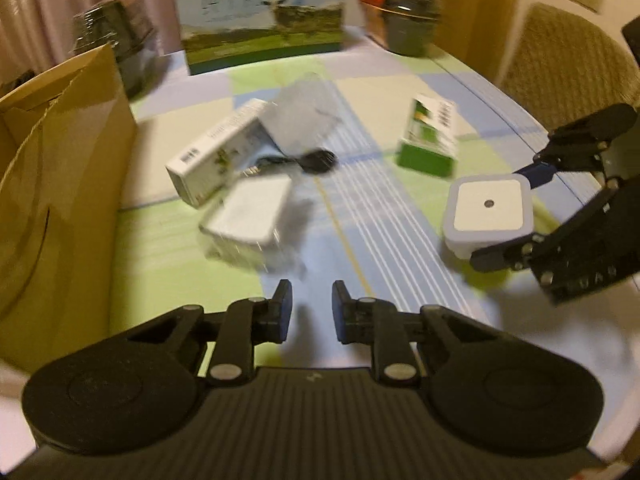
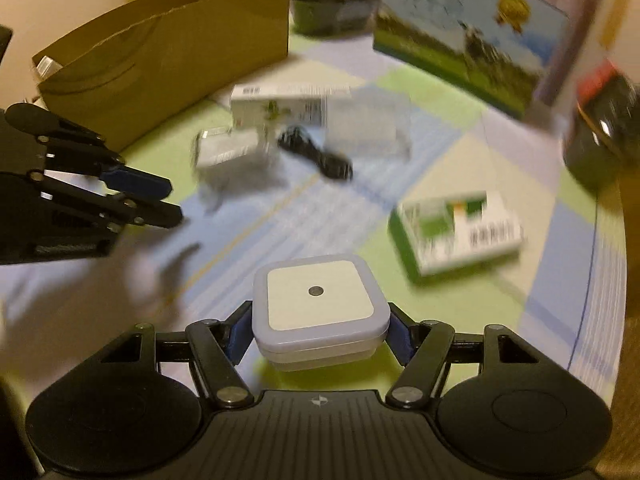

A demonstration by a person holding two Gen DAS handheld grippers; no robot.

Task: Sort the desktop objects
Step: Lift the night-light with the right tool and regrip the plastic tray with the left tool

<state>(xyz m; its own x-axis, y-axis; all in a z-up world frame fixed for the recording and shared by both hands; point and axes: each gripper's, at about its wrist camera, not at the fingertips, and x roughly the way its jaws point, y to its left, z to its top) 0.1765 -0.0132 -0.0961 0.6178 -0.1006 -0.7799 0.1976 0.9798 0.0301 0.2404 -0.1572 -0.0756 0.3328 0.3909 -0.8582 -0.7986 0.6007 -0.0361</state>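
Right wrist | right hand-held gripper (image 2: 320, 330) clamps white square device (image 2: 318, 300) | green box (image 2: 456, 232) near | left hand-held gripper (image 1: 312, 306) narrowly parted, empty

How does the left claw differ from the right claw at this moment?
The left claw is open with nothing between its fingers, while the right claw is shut on the white square box. The left claw points toward the loose items near the cardboard box; the right claw carries its load above the tablecloth. Both have black frames and blue pads.
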